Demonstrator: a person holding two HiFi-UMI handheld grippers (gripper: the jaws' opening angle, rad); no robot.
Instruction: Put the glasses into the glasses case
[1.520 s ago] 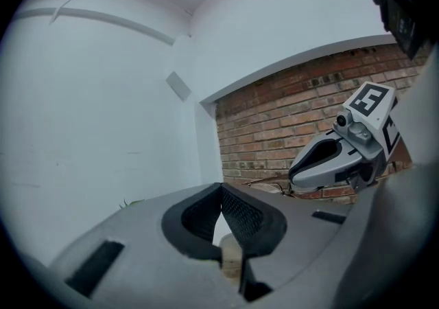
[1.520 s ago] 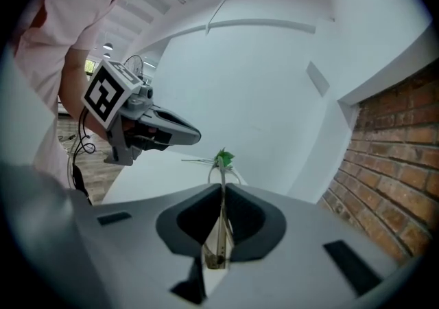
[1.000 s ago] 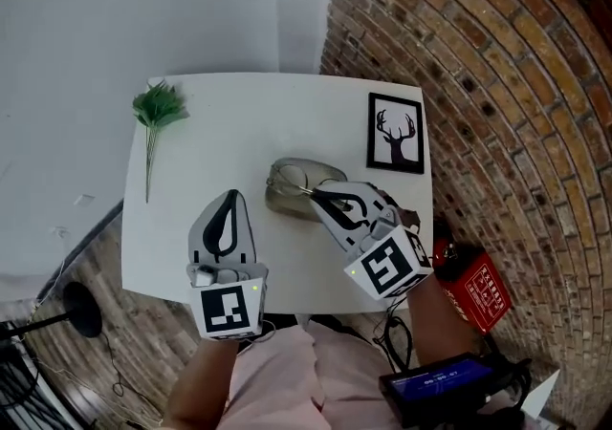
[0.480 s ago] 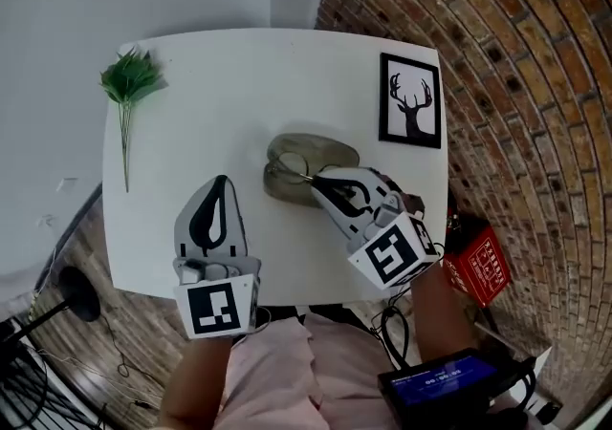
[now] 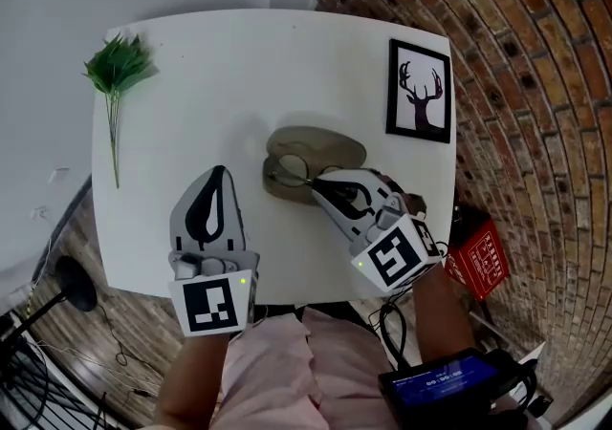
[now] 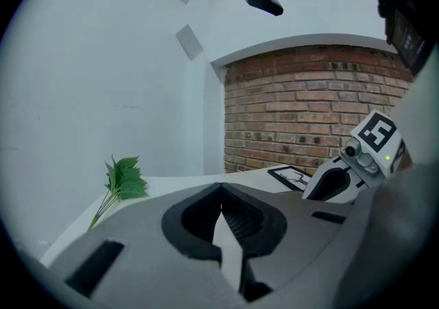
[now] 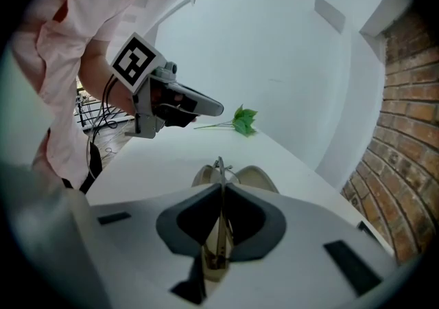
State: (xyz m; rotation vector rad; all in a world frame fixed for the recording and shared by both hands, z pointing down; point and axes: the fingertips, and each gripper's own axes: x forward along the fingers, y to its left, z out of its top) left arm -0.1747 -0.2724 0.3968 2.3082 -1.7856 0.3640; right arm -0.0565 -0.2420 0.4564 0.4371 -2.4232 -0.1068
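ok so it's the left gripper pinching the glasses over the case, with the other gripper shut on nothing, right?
Sides are swapped. The right gripper pinches the glasses over the case: the right gripper view shows the thin frame clamped between its jaws. The left gripper is the one shut on nothing.

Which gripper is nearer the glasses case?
Right. The right gripper is at the glasses case's near edge, holding the glasses; the left gripper is apart, to its left.

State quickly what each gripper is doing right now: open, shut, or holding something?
Left gripper: shut, nothing between its jaws.
Right gripper: shut on the glasses.
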